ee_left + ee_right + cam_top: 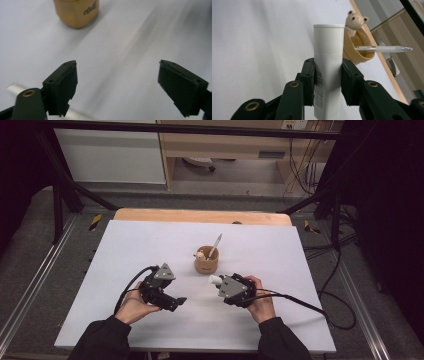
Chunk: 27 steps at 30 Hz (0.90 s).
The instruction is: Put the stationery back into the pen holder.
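Right gripper [327, 82] clamped on white tube [328, 62], cap end forward, aimed at bear-trimmed wooden cup [357, 47] just ahead, likely to drop it in beside the pen [384, 48]. Left gripper [117, 85] wide open, empty, low over bench [130, 37], cup ahead.

Left gripper view: tan wooden cup [76, 12] cut off at top edge; silver-grey rod [15, 89] partly hidden behind jaw; table blurred.

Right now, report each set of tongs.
Left tongs: open, nothing between them.
Right tongs: closed on the white tube.
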Tool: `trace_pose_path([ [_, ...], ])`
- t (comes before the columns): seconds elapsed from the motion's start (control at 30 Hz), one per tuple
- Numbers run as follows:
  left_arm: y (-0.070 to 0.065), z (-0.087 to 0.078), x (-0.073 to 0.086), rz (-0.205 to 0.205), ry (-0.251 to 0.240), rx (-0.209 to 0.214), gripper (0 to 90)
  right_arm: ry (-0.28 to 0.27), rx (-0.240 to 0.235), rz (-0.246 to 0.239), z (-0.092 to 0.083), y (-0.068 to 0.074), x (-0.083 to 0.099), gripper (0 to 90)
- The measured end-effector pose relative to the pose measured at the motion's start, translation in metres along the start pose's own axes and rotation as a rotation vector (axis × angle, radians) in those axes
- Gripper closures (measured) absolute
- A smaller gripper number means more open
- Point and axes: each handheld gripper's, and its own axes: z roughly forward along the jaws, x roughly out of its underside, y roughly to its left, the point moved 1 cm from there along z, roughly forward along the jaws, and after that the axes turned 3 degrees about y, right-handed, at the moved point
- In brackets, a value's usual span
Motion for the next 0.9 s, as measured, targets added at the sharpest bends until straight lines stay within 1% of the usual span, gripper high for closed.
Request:
trace_pose_path([
  [0.13,0.011,-0.005,0.018,-0.06,-0.026,-0.021,13.4,-0.017,0.003,0.099,0.001,-0.007,-0.002,67.0],
  [0.3,0.022,-0.009,0.04,-0.114,-0.039,-0.04,13.4,-0.043,0.021,0.202,0.001,-0.013,-0.005,67.0],
  [0.33,0.024,-0.01,0.044,-0.123,-0.041,-0.042,13.5,-0.051,0.022,0.22,0.001,-0.014,-0.005,67.0],
  [0.37,0.025,-0.011,0.047,-0.13,-0.044,-0.046,13.5,-0.057,0.022,0.248,0.001,-0.014,-0.006,67.0],
  [0.4,0.028,-0.012,0.051,-0.145,-0.053,-0.05,13.5,-0.064,0.02,0.263,0.002,-0.015,-0.006,67.0],
  [0.43,0.03,-0.014,0.055,-0.157,-0.057,-0.049,13.5,-0.077,0.013,0.299,0.002,-0.016,-0.007,67.0],
  [0.5,0.033,-0.016,0.06,-0.173,-0.062,-0.058,13.5,-0.098,0.01,0.351,0.003,-0.018,-0.009,67.0],
  [0.53,0.034,-0.017,0.063,-0.178,-0.063,-0.058,13.5,-0.113,0.007,0.385,0.004,-0.019,-0.01,67.0],
  [0.57,0.035,-0.017,0.066,-0.184,-0.064,-0.06,13.5,-0.124,0.008,0.407,0.004,-0.02,-0.011,67.0],
  [0.73,0.041,-0.02,0.076,-0.212,-0.077,-0.061,13.5,-0.161,0.013,0.484,0.007,-0.024,-0.012,67.0],
  [0.8,0.042,-0.021,0.078,-0.216,-0.081,-0.068,13.5,-0.176,0.014,0.522,0.009,-0.026,-0.013,67.0],
  [0.87,0.043,-0.021,0.082,-0.226,-0.089,-0.074,13.5,-0.192,0.013,0.55,0.01,-0.027,-0.014,67.0],
  [0.9,0.044,-0.021,0.083,-0.231,-0.093,-0.076,13.6,-0.207,0.014,0.578,0.011,-0.028,-0.014,67.0],
])
